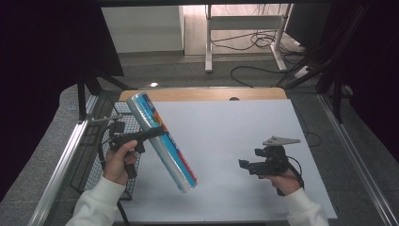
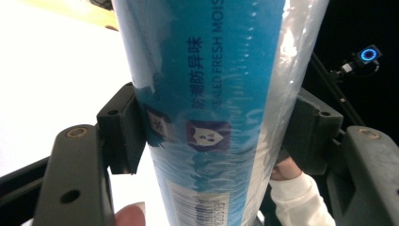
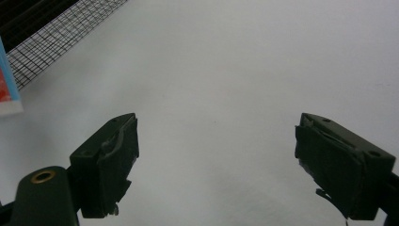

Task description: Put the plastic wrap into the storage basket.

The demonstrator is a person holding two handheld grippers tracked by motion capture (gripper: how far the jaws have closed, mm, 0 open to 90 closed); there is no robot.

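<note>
Blue wrapped roll [image 2: 211, 103] sits pinched in the left gripper [image 2: 214, 136], tilted clear of the counter [image 1: 235, 141], probably for carrying. Right gripper [image 3: 216, 160] waits alongside, spread wide, nothing in it.

The premises were a laboratory or test bay. A white tabletop [image 1: 235, 141] stood within aluminium rails [image 1: 61, 165], with dark curtains [image 1: 42, 70] at left and right. A wire-mesh basket [image 1: 120, 141] hung at its left edge. Loose cables [image 1: 254, 42] lay on the far floor beneath a metal-framed desk [image 1: 244, 21].
</note>
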